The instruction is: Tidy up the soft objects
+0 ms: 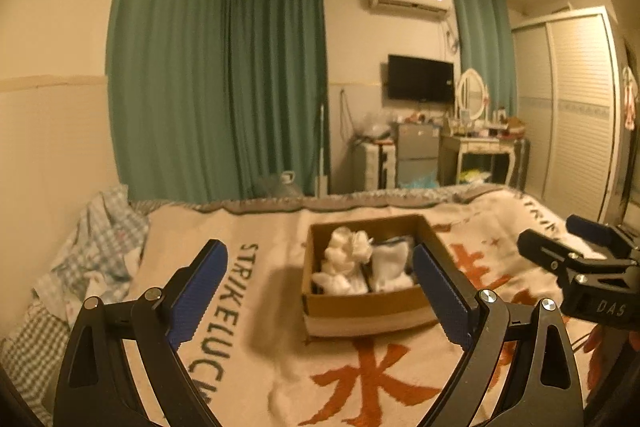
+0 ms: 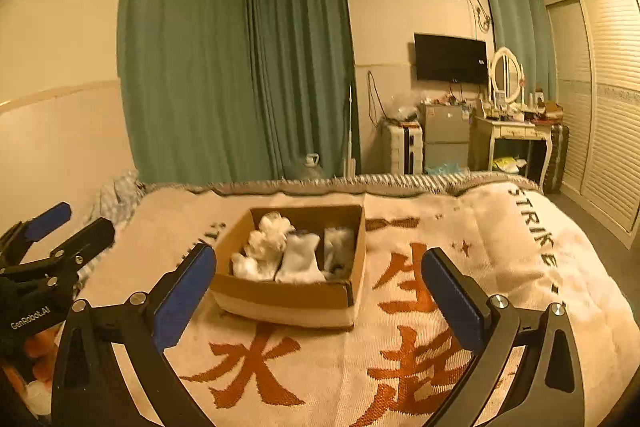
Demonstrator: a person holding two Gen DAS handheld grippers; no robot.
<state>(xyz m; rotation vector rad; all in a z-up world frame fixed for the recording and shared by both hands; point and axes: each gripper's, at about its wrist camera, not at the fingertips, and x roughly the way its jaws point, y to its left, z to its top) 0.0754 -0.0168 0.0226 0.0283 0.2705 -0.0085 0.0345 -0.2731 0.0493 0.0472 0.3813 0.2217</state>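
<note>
Soft things: white rolled-up socks and little cloths (image 1: 352, 263) (image 2: 280, 255) lie packed side by side inside the box. They sit ahead of both grippers, and nothing touches them.
Box: the open brown cardboard box (image 1: 360, 307) (image 2: 280, 297) stands on the bed. It is just past the tips of the left gripper, a bit to that gripper's right. From the right gripper it is ahead and a bit to the left, behind its left finger.
Left gripper: the black left gripper with blue pads (image 1: 320, 291) has its two fingers spread far apart. Nothing is between them, only the blanket below.
Right gripper: the black right gripper with blue pads (image 2: 320, 299) is also spread wide, with nothing between its fingers. In the left wrist view it shows at the right side (image 1: 560, 235), beside the box and apart from it.
Blanket: a cream woven blanket with big orange signs and dark letters (image 1: 248, 327) (image 2: 500, 247) covers the bed under both grippers and the box.
Checked cloth: a crumpled blue and white checked cloth (image 1: 104, 247) lies to the left of the left gripper, at the blanket's edge.
Far room: green curtains (image 1: 216, 87) hang far ahead, past the bed.
</note>
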